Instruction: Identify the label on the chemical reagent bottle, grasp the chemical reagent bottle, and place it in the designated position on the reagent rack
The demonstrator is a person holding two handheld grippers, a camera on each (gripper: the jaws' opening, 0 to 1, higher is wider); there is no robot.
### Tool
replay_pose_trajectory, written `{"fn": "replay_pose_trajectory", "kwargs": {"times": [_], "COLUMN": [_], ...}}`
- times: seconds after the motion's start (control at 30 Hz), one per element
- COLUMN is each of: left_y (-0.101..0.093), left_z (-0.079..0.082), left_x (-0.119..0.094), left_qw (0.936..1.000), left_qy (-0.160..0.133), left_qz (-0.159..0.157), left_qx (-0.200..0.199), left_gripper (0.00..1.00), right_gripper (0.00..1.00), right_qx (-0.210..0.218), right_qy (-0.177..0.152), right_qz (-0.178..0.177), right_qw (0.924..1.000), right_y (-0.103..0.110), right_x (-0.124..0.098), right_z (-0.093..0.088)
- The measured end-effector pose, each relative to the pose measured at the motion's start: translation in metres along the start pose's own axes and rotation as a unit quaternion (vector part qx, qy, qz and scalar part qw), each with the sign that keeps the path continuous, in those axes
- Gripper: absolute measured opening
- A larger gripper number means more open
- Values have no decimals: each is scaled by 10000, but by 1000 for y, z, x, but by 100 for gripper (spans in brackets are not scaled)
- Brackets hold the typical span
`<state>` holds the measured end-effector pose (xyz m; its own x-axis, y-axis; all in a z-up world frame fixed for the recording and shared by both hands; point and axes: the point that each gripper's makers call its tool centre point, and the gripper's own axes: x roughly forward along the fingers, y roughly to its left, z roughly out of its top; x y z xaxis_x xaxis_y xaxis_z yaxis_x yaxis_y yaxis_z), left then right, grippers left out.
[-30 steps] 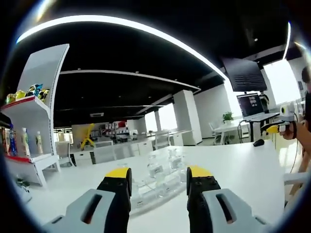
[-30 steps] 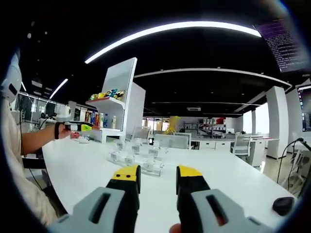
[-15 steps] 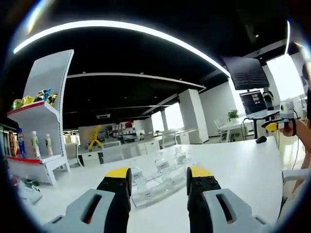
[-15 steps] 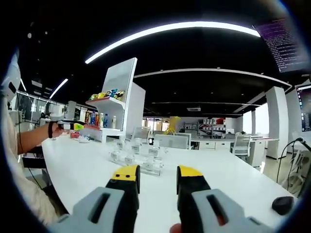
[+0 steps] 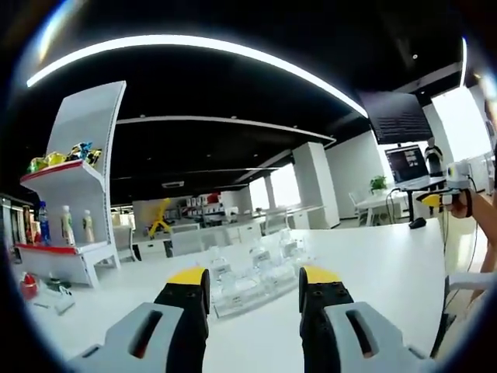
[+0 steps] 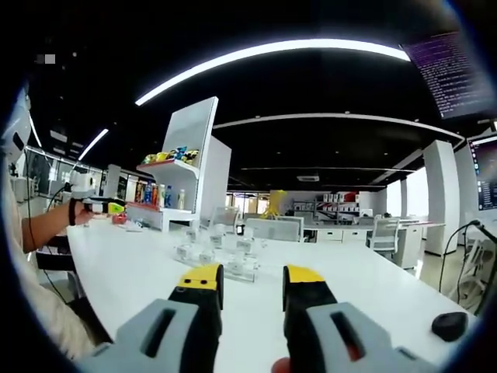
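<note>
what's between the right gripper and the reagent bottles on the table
In the right gripper view, only bare white table separates the right gripper from the reagent bottles.

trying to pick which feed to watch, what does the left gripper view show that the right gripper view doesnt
Left gripper view: a laptop on a far desk, a potted plant, and the right gripper held at the right edge.

Right gripper view: a dark mouse on the table and the left gripper held at the left edge.

Both: the clear reagent rack with small labelled bottles, the white display shelf with drinks, and each view's own open jaws, holding nothing.
</note>
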<state>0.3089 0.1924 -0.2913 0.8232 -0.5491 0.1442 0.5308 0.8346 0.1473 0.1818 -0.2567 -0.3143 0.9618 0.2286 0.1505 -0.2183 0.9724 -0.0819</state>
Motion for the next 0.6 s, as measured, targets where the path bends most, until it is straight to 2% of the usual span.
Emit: {"fn": "replay_pose_trajectory", "kwargs": {"times": [0.17, 0.23, 0.37, 0.6], "left_y": [5, 15, 23, 23], "left_z": [-3, -1, 3, 11], "left_x": [-11, -17, -27, -44], "left_qw": [9999, 9993, 9990, 9988], "left_qy": [-50, -116, -130, -210], "left_qz": [127, 343, 417, 434], "left_qx": [-85, -94, -97, -103], "left_gripper": [46, 46, 46, 46], "right_gripper": [30, 30, 30, 31], "right_qx": [-7, -12, -30, -61], "right_qy": [29, 20, -1, -15], "right_qz": [13, 3, 14, 29], "right_qw": [10000, 10000, 10000, 10000], "right_y": [1, 0, 1, 3], "right_x": [0, 1, 2, 0], "right_z": [-3, -1, 2, 5]}}
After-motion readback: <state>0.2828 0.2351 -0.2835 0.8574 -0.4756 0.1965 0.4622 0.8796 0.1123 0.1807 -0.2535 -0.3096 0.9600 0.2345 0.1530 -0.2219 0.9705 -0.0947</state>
